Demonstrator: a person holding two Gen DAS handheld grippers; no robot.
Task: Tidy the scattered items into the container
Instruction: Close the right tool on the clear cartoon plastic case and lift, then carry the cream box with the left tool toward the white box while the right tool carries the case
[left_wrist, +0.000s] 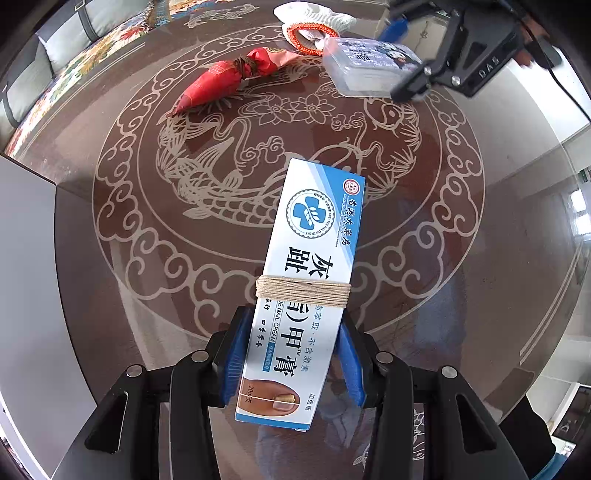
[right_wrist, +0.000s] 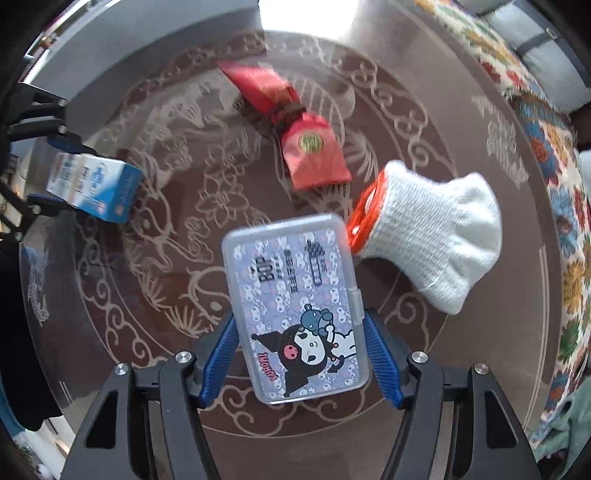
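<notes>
- Plastic case (right_wrist: 295, 302), clear, flat and rectangular with a purple cartoon print, flat on the glass-topped brown table (right_wrist: 461, 122), directly between the blue pads of the right gripper (right_wrist: 301, 317).
- Right gripper spread wide, a thin gap visible at each long edge of the case, so nothing gripped.
- Judged stiff, light and smooth-sided, likely to slip or twist under a shallow pinch. Best taken across the two long edges near the middle, clear of the small clasp on the side by the right-hand pad.
- Contents of the case not readable; possibly loose inside, so better kept level once lifted.
- Right gripper pointing straight down at the table, fingertips low beside the case.
- White and blue cardboard box of nail cream (left_wrist: 314, 258), long and slim, wound with beige string (left_wrist: 303, 291), clamped by its rear third in the left gripper (left_wrist: 293, 321).
- Most of the box jutting forward past the fingertips; light but crushable, and front-heavy in this hold, so a firm yet gentle squeeze looks right.
- Left gripper tilted down towards the table, box held above the surface.
- Grey flat wall (left_wrist: 26, 258) to the left of the left gripper, probably the container, though not certain.
- Red wrapped pouch (right_wrist: 295, 136) and white knitted glove with an orange cuff (right_wrist: 424, 236) ahead of the right gripper, both on the table and both soft; glove just beside the far corner of the case.
</notes>
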